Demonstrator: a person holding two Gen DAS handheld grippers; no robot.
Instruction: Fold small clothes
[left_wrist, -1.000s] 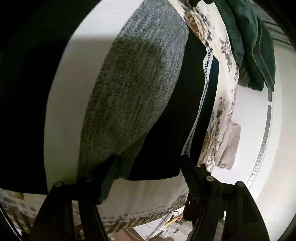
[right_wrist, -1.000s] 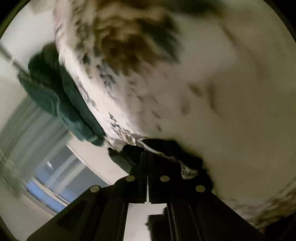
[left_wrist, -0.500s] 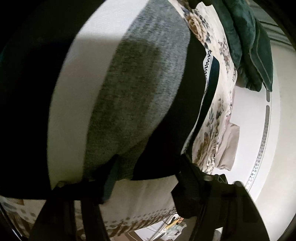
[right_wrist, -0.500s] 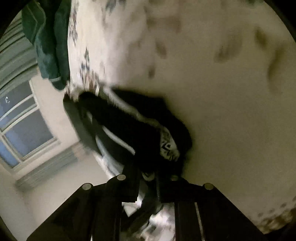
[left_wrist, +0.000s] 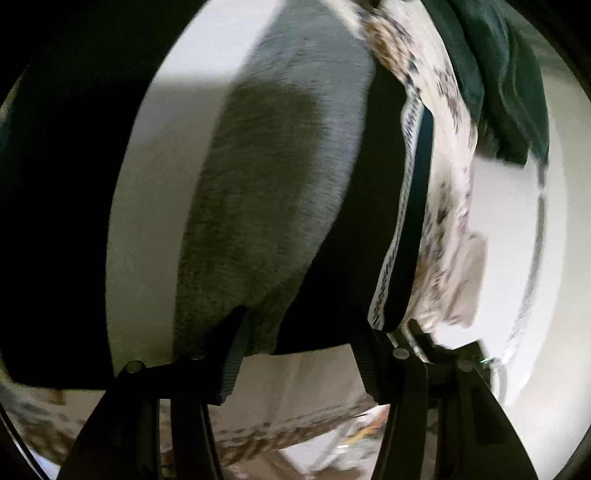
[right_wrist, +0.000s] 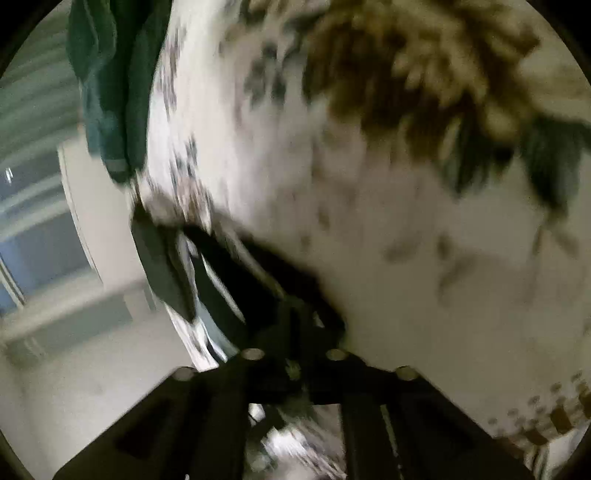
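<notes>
**Striped garment flat on the floral bed, both grippers at its edge**

The small folded garment with black, white and heathered grey stripes (left_wrist: 266, 192) lies flat on the white bedsheet with brown and grey flower print (right_wrist: 388, 258). The left gripper (left_wrist: 299, 332) sits at its near hem, jaws apart at a middling width and closing in, with the grey and black fabric edge between the fingers; can't say the pads actually press it.

Over on the right wrist view everything's blurry. The right gripper (right_wrist: 295, 354) is narrow but opening, right at the black edge of the garment (right_wrist: 221, 280); whether it pinches cloth, no idea.

A crumpled dark green cloth (left_wrist: 495, 74) sits further up the bed.
</notes>
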